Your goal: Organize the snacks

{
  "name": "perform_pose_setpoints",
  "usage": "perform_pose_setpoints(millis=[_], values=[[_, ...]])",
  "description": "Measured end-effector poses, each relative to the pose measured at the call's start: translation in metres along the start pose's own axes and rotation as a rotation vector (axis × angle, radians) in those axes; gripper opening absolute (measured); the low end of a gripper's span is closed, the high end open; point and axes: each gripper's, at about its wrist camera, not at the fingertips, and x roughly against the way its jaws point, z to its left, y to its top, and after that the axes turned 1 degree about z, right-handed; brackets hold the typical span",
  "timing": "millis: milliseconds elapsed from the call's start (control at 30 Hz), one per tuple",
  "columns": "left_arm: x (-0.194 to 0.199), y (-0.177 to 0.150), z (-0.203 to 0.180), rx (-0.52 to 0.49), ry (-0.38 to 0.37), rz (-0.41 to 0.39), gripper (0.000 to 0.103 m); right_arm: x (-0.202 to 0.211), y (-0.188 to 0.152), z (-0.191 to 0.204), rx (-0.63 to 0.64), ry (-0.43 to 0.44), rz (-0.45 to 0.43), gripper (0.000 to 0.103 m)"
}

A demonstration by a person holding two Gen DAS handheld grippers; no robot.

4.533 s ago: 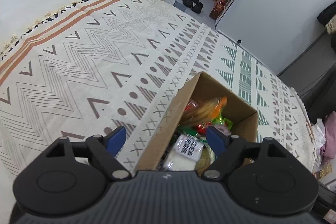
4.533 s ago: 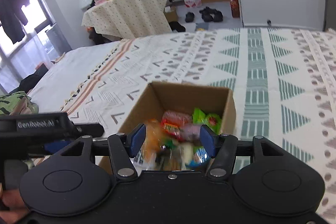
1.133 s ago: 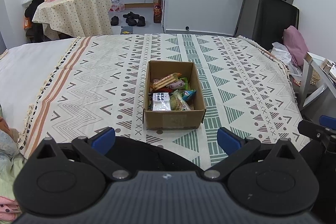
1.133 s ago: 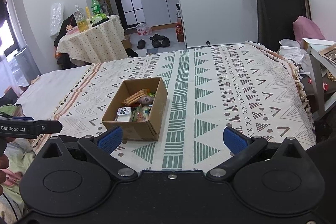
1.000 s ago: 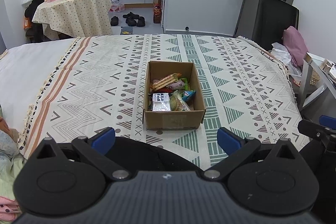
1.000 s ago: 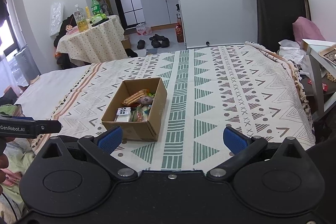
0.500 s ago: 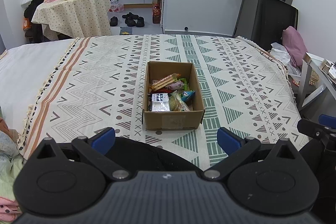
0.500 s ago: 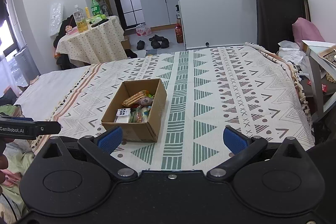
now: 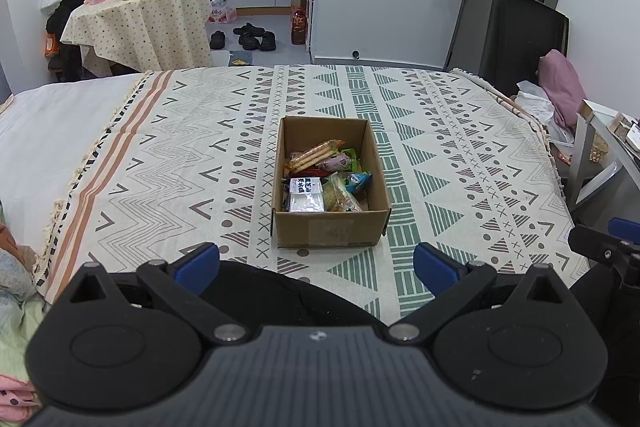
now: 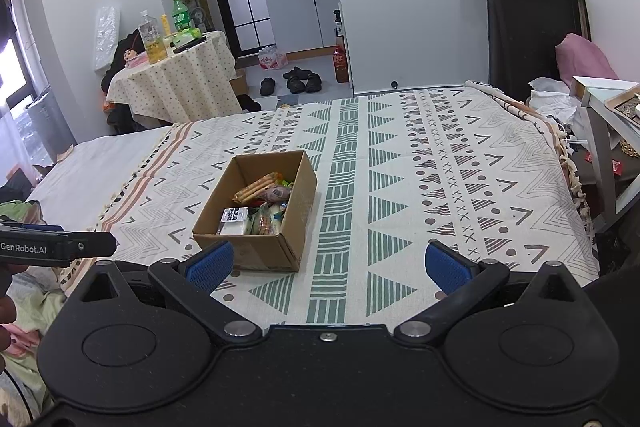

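Snacks (image 9: 320,173) lie piled inside an open cardboard box (image 9: 330,231) that sits on the patterned blanket (image 9: 460,163) covering the bed. Left claw (image 9: 316,263) and right claw (image 10: 326,263) both hang wide and empty, well short of the box.

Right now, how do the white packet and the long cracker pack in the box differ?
The white packet lies flat at the near left corner of the cardboard box; the long cracker pack lies diagonally toward the far end. The white packet is squarish with a dark-lettered label; the cracker pack is narrow, orange-trimmed, with its biscuits showing. Both rest on top of the pile, untouched.
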Motion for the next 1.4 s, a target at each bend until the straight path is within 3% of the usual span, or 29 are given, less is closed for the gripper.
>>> perform_pose_setpoints(millis=[1400], values=[[0.0000,-0.0002,-0.0051,-0.009,-0.009,-0.001,0.103,0.0005,0.0001,0.0022,-0.002,-0.003,-0.001,0.103]])
